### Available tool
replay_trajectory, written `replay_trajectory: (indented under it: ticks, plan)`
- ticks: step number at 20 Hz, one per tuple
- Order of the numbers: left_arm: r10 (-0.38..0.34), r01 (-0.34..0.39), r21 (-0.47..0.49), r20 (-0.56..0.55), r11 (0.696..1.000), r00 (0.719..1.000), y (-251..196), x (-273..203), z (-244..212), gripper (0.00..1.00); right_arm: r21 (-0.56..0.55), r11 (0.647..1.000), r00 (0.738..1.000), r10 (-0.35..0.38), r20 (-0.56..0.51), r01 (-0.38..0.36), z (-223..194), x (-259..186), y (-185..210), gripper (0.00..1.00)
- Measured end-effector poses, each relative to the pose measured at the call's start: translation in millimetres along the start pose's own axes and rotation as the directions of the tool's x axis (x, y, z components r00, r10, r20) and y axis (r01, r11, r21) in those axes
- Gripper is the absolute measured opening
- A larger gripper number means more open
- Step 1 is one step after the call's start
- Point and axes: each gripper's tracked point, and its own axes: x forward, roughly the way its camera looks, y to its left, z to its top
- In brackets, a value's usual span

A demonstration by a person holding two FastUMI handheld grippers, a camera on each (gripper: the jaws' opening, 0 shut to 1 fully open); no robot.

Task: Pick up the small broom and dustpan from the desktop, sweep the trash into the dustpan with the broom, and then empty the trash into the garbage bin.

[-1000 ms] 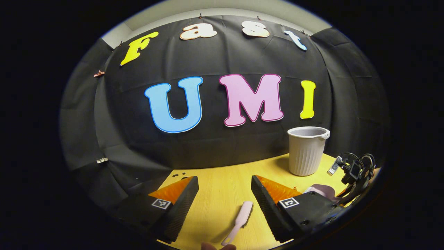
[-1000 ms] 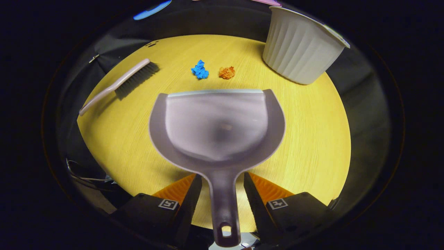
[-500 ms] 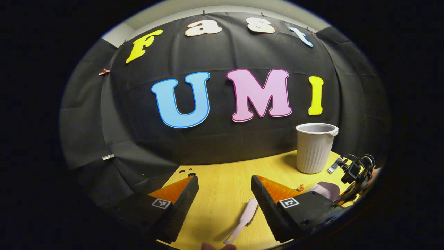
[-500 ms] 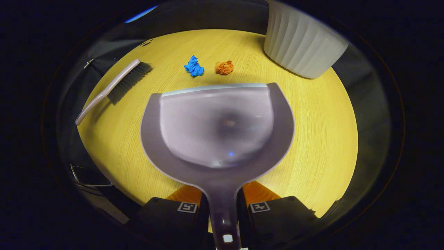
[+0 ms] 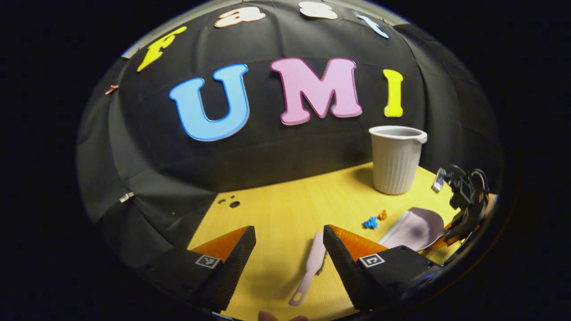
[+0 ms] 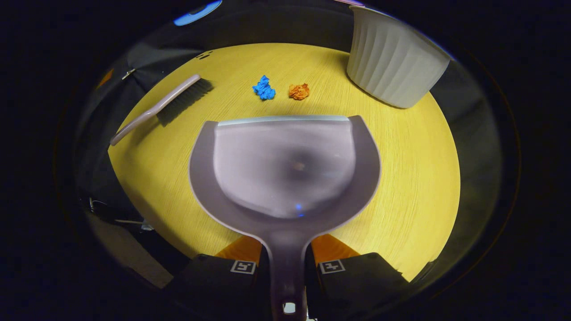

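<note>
On the yellow desktop, the dustpan is clamped by its handle in the right gripper. Beside the broom, the left gripper is held open. Two paper scraps lie before the garbage bin.

Overhead light lit the yellow table brightly, threw soft shadows, left the surroundings dim, and fisheye distortion bent and darkened both views' edges.
</note>
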Motion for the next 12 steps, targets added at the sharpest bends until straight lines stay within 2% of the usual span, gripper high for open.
replay_trajectory:
  ticks: [3, 6, 8, 9, 11, 12]
  plan:
    - [-0.129, 0.133, 0.015, -0.162, 0.991, 0.978, -18, 17, -41, 0.96, -0.028, 1.0, 1.0, -0.001, 0.022, 0.001, -5, -15, -1, 0.37]
    - [-0.226, 0.241, 0.009, -0.321, 0.97, 0.92, -28, 34, -85, 0.94, -0.048, 0.999, 0.999, -0.006, 0.04, 0.008, -9, -30, -2, 0.36]
    - [-0.243, 0.273, 0.016, -0.414, 0.962, 0.877, -28, 44, -111, 0.93, -0.052, 0.998, 0.997, -0.02, 0.07, 0.024, -7, -38, -3, 0.4]
    - [-0.233, 0.272, 0.025, -0.447, 0.962, 0.864, -26, 51, -122, 0.92, -0.05, 0.998, 0.996, -0.027, 0.087, 0.031, -5, -42, -4, 0.36]
    - [-0.218, 0.27, 0.038, -0.485, 0.962, 0.847, -23, 63, -134, 0.89, -0.033, 0.999, 0.994, -0.033, 0.101, 0.036, -7, -50, -6, 0.4]
    - [-0.217, 0.272, 0.039, -0.501, 0.961, 0.838, -24, 70, -142, 0.89, -0.026, 0.999, 0.994, -0.037, 0.102, 0.039, -8, -53, -7, 0.36]
